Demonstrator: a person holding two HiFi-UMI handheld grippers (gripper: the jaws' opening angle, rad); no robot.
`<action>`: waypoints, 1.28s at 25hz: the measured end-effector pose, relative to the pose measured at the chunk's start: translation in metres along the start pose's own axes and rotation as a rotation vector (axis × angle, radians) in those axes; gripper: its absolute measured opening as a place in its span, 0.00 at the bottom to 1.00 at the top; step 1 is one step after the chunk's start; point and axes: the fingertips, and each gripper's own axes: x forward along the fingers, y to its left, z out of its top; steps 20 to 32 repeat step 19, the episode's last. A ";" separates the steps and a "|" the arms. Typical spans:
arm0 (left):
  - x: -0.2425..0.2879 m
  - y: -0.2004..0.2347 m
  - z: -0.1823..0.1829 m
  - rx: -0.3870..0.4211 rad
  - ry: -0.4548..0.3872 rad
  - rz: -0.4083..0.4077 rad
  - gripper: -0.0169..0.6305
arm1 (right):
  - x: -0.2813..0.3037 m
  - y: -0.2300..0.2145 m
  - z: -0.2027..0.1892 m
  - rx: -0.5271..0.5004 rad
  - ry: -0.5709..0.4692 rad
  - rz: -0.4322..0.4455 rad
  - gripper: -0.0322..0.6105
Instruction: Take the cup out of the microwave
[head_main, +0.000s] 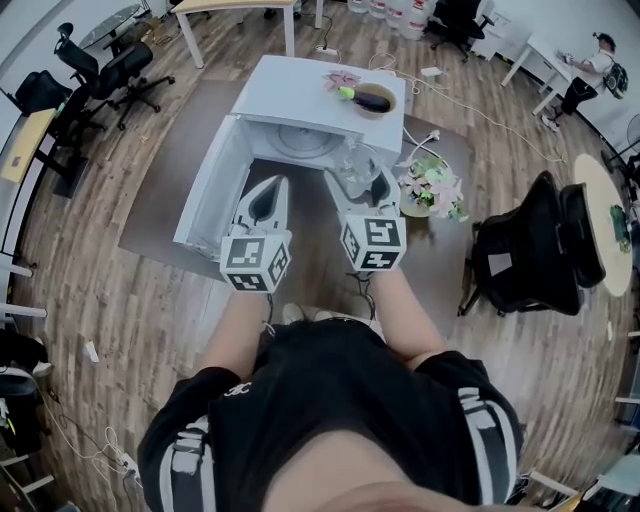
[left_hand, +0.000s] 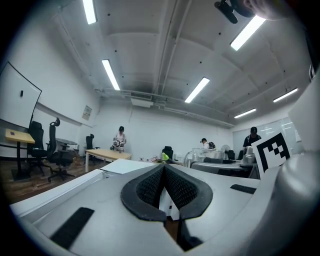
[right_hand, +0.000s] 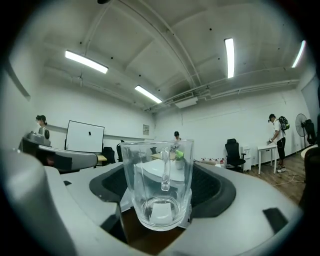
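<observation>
Glass cup (right_hand: 157, 175) clamped in right tool (head_main: 362, 178), left tool (left_hand: 164, 172) together, microwave door (head_main: 210, 195) wide open

We see the cup (right_hand: 159, 190) of clear glass, the microwave (head_main: 300, 95) white, the floor (head_main: 130, 290) of brown wood grain, and black-and-white square patterns on the grey left gripper (head_main: 270, 185) and right gripper (head_main: 358, 170).

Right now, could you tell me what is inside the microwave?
Only the turntable shows inside the microwave; the cup sits in the right gripper, outside. The cup hides the interior's right side.
</observation>
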 end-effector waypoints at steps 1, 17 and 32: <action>0.002 0.000 0.000 0.002 0.000 -0.003 0.03 | 0.001 -0.002 0.001 -0.003 -0.003 -0.006 0.64; 0.018 0.008 0.002 0.021 0.007 -0.012 0.03 | 0.013 -0.020 -0.007 0.077 -0.012 -0.026 0.64; 0.018 0.010 0.002 0.019 0.010 -0.007 0.03 | 0.014 -0.021 -0.007 0.075 -0.015 -0.027 0.64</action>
